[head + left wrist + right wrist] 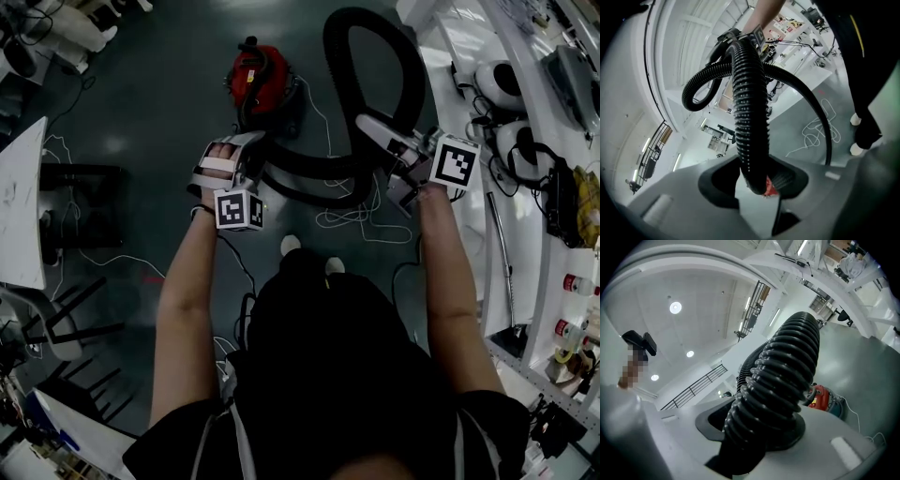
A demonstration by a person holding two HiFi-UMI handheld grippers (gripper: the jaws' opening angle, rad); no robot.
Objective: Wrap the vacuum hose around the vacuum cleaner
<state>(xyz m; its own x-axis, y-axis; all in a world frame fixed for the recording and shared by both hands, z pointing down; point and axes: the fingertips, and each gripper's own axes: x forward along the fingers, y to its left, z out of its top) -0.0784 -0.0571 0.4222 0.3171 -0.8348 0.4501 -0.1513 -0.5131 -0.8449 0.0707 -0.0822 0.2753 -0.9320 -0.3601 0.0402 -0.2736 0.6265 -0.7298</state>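
A red vacuum cleaner point(261, 82) stands on the dark floor ahead of me. Its black ribbed hose point(375, 56) rises from it in a tall loop and sweeps back low in front of my feet. My left gripper point(246, 157) is shut on the low stretch of the hose point(750, 126) near the vacuum, and a bit of the red vacuum body point(771, 188) shows behind its jaws. My right gripper point(380, 133) is shut on the hose point(783, 380) further right, at the foot of the loop. In the right gripper view the vacuum point(820, 397) lies beyond the hose.
A white cable point(352, 217) lies tangled on the floor just in front of the person's shoes point(291, 246). A white workbench point(469, 56) with gear runs along the right. At the left are a white table point(19, 206) and dark stools point(66, 319).
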